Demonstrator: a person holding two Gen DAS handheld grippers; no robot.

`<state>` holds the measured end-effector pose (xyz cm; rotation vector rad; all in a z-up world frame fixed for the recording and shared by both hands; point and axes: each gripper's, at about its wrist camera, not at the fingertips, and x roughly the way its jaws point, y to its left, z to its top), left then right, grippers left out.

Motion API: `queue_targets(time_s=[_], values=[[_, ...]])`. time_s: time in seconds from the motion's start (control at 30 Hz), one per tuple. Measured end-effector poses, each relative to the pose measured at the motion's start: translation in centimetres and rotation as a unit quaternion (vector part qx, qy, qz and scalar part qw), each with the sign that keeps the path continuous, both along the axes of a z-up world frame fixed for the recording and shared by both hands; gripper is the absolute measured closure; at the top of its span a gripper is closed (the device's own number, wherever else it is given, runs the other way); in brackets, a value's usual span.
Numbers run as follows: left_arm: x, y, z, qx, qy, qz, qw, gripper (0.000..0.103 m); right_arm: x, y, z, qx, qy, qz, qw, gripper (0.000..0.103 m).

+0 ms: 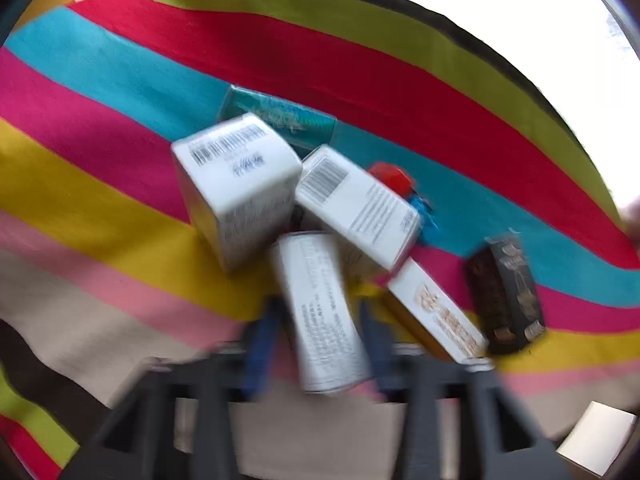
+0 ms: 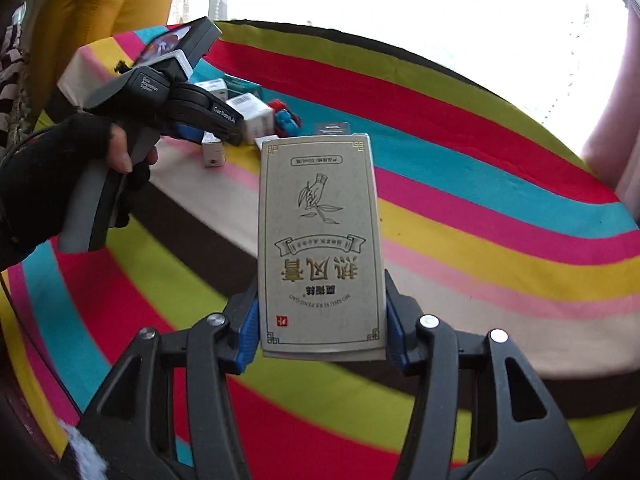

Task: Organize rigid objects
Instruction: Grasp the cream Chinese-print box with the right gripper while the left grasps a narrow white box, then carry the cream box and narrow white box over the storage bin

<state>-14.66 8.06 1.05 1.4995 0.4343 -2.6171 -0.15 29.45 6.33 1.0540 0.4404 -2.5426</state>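
The small boxes [image 1: 240, 184] lie heaped on the striped cloth [image 1: 100, 92], far and left of middle in the right wrist view. There, at the left, a gloved hand [image 2: 52, 184] holds the left gripper [image 1: 320, 320], closed on a narrow white box [image 1: 320, 316]. Near the middle, the right gripper [image 2: 322, 320] clamps a beige carton [image 2: 320, 244] between its blue pads [image 2: 250, 332], lifted above the cloth.
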Motion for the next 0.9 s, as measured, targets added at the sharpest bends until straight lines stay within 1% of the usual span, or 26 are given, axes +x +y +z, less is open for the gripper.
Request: queue_targets(time_s=[0.1,0.13,0.23,0.33,0.37,0.43,0.53,0.73,0.9], values=[[2.5,-0.4,0.1,-0.006,0.003,-0.041,0.9991,0.078,1.6,-0.3,0.2,-0.021,-0.012,-0.015,1.0,0.047],[4.0,-0.5,0.1,-0.014,0.002,-0.059,0.9982,0.078,2.2,-0.5,0.0,-0.025,-0.02,-0.024,0.999,0.047],[7.1,-1.1,0.2,-0.013,0.0,-0.093,0.9956,0.078,3.4,-1.1,-1.0,-0.021,-0.048,-0.05,0.997,0.047],[10.7,-1.7,0.4,-0.03,-0.003,-0.121,0.9922,0.078,4.2,-2.0,-1.4,-0.03,-0.076,-0.067,0.994,0.047],[11.6,-1.8,0.4,-0.038,-0.004,-0.128,0.991,0.078,4.6,-2.4,-1.7,-0.036,-0.089,-0.076,0.992,0.047],[13.8,-1.6,0.7,-0.06,-0.002,-0.144,0.9878,0.078,5.4,-3.0,-2.1,-0.04,-0.101,-0.091,0.99,0.047],[17.2,-2.0,0.8,-0.077,0.001,-0.159,0.9842,0.078,7.2,-4.2,-2.5,-0.044,-0.114,-0.106,0.987,0.047],[21.7,-2.5,1.2,-0.111,0.02,-0.181,0.9771,0.078,10.1,-6.8,-1.6,-0.042,-0.115,-0.112,0.986,0.047],[24.8,-2.5,1.5,-0.117,0.028,-0.19,0.9745,0.078,11.5,-8.2,-1.6,-0.041,-0.117,-0.115,0.986,0.047]])
